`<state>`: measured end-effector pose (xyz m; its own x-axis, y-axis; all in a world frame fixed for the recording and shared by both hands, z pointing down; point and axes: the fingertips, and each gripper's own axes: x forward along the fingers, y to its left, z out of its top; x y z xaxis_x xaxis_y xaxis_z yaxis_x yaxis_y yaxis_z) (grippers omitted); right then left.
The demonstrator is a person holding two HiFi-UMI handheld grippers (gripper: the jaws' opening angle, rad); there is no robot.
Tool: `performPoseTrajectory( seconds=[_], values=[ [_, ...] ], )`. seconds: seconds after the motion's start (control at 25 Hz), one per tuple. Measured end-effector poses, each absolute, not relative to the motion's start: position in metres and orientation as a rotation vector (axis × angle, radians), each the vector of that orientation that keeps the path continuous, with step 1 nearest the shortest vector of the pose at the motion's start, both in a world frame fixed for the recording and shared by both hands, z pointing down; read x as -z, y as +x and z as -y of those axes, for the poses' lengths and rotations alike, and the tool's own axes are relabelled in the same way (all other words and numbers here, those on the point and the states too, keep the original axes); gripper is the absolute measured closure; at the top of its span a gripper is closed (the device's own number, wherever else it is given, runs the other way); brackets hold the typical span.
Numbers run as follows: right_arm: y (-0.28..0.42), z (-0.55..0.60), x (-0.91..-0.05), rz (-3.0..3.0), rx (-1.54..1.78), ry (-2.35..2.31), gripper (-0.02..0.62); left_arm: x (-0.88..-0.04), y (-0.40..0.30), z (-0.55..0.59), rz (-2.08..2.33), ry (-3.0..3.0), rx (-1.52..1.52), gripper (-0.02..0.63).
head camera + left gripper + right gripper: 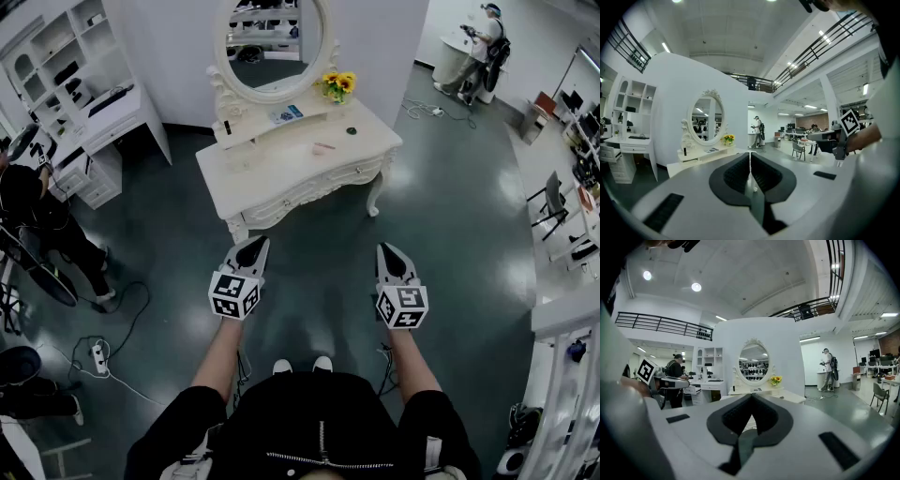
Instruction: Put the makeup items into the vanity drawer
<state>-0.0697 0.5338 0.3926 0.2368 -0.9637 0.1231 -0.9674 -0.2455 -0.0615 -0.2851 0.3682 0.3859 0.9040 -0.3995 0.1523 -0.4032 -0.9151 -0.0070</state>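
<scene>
Both claws are empty and pinched shut. The left claw (251, 249) and right claw (394, 255) hang over the floor, well short of the vanity surface (281, 164). The makeup items, a pink piece (323, 147) and a small green one (352, 131), lie on it. The drawer (281, 202) below looks closed. My worry is that such small pieces skid off the edge under a poor nip, and the floor cable (127, 305) could snag my approach.

Big lab hall w/ mezzanine (661, 325), staged vanity (272, 167), desks (120, 114)
</scene>
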Motion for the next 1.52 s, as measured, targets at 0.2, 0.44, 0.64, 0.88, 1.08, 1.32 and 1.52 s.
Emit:
performPoseTrajectory(
  seconds=[0.2, 0.44, 0.64, 0.88, 1.08, 1.32, 1.52],
  values=[
    [-0.057, -0.534, -0.394, 1.948, -0.192, 2.469, 0.589, -0.393, -0.270, -0.369, 0.637, 3.034, -0.244, 0.580],
    [-0.042, -0.530, -0.402, 1.956, -0.191, 2.416, 0.589, -0.398, -0.250, -0.373, 0.654, 3.027, -0.247, 0.580],
    [-0.036, -0.525, -0.410, 2.018, -0.221, 2.332, 0.589, -0.400, -0.238, -0.385, 0.685, 3.025, -0.246, 0.580],
    [-0.024, -0.509, -0.419, 2.049, -0.241, 2.287, 0.589, -0.409, -0.224, -0.371, 0.719, 2.994, -0.260, 0.580],
    [0.006, -0.475, -0.424, 2.042, -0.256, 2.286, 0.589, -0.415, -0.192, -0.337, 0.719, 2.988, -0.245, 0.580],
    [0.041, -0.406, -0.430, 2.056, -0.275, 2.260, 0.589, -0.424, -0.137, -0.275, 0.674, 2.995, -0.258, 0.580],
    [0.074, -0.331, -0.426, 2.064, -0.298, 2.257, 0.589, -0.423, -0.094, -0.208, 0.621, 3.025, -0.306, 0.580]
  ],
)
